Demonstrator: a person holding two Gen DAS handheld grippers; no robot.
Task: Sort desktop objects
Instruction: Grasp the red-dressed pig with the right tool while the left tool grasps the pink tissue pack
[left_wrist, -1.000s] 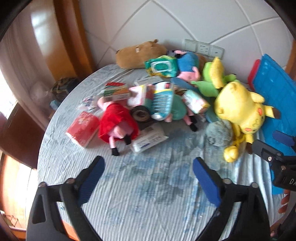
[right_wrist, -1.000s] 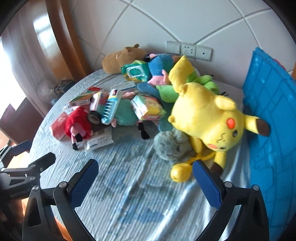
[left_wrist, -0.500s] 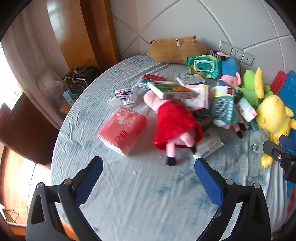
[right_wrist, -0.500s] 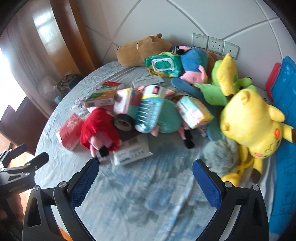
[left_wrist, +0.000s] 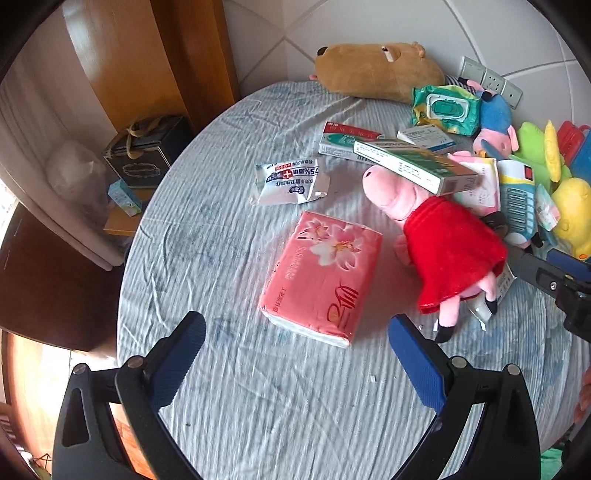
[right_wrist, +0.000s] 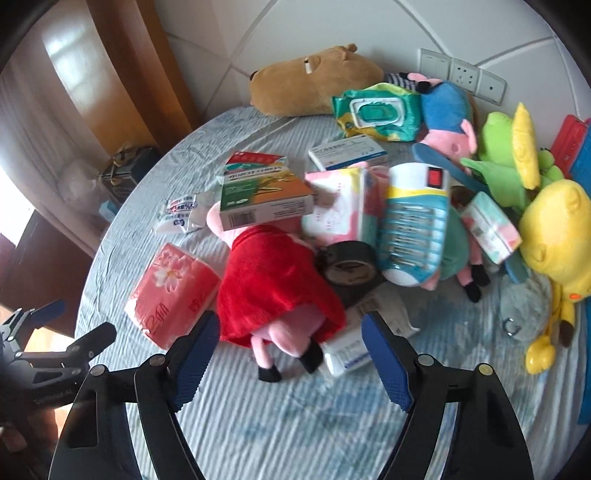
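Note:
A pink pig plush in a red dress (left_wrist: 448, 254) lies on the round table (left_wrist: 236, 387), also in the right wrist view (right_wrist: 275, 291). A pink tissue pack (left_wrist: 323, 275) lies left of it (right_wrist: 170, 291). My left gripper (left_wrist: 295, 354) is open and empty just in front of the tissue pack. My right gripper (right_wrist: 290, 350) is open, its fingers either side of the pig's legs, with nothing gripped. A green and orange box (right_wrist: 264, 195) rests on the pig's head. A wipes sachet (left_wrist: 290, 181) lies behind the tissues.
A pile fills the right: black tape roll (right_wrist: 349, 266), blue and white bottle (right_wrist: 413, 218), green wipes pack (right_wrist: 378, 112), brown capybara plush (right_wrist: 314, 81), yellow plush (right_wrist: 557, 229), green plush (right_wrist: 506, 155), grey fluffy ball (right_wrist: 524, 310). The table edge drops off at left beside a dark gift bag (left_wrist: 142, 153).
Both grippers have swung left and closer. The left now faces the tissue pack; the right has come up to the pig plush. Both stay open.

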